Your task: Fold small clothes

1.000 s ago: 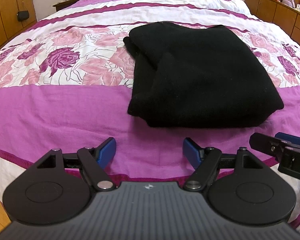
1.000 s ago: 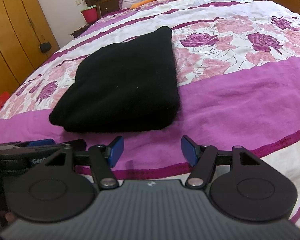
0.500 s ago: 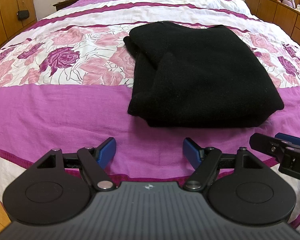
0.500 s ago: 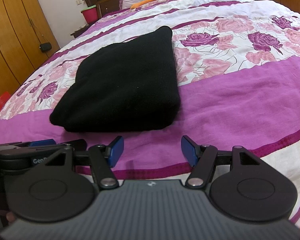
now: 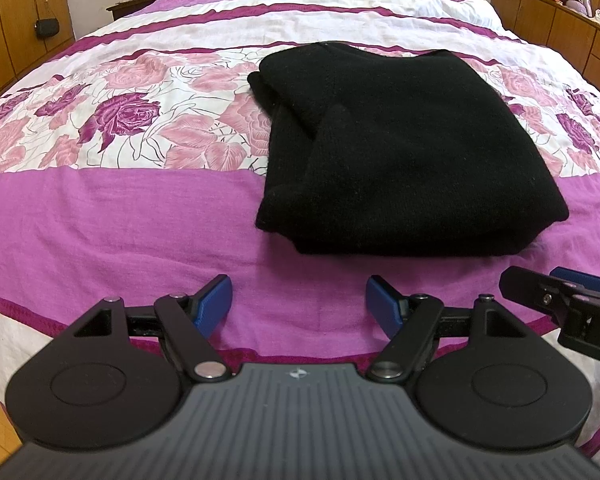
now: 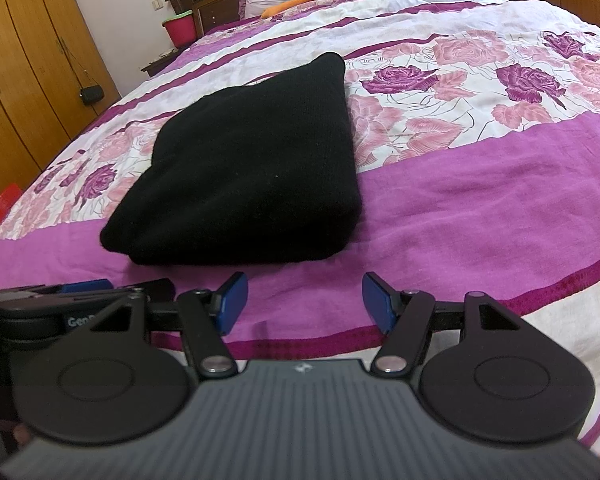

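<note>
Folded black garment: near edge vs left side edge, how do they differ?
On the folded black knit garment, the near edge is one smooth, rounded fold. The left side edge shows separate stacked layers with a loose flap. Both rest flat on the purple floral bedspread, untouched.

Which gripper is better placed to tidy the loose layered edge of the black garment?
Left, probably. The black garment's layered edge lies nearly straight ahead of the left gripper, which is open and empty. The right gripper faces the smooth folded side, with the layers on the far side.
</note>
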The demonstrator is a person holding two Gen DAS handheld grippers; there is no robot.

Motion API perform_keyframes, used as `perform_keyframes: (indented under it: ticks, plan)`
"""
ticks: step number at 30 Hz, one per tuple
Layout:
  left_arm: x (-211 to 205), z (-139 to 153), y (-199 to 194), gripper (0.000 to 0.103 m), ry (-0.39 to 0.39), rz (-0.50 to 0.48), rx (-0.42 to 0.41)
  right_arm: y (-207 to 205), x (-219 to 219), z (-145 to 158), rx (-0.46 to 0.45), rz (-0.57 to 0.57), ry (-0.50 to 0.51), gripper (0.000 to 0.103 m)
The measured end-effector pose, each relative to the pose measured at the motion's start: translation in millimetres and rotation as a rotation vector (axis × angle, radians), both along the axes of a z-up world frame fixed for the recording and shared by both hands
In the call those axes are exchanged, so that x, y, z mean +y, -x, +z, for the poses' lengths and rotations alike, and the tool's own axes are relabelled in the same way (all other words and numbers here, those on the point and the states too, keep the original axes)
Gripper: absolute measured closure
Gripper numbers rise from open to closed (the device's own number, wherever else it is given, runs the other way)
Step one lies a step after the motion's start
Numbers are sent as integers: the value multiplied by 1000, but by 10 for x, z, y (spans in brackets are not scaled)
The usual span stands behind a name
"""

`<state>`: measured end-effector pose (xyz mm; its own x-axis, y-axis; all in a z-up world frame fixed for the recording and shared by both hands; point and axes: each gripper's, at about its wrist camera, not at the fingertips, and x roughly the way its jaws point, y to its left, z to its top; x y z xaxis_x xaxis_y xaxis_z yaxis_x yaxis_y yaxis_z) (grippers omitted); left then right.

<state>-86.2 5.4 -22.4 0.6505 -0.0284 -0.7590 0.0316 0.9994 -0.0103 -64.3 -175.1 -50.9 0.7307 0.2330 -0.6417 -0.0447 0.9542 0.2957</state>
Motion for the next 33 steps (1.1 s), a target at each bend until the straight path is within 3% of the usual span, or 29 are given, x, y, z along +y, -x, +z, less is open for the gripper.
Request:
perform_keyframes:
  ticks: [33]
  plan:
    - [-3, 9, 4, 25, 3, -1, 7, 15, 7, 32, -10, 2, 1, 37]
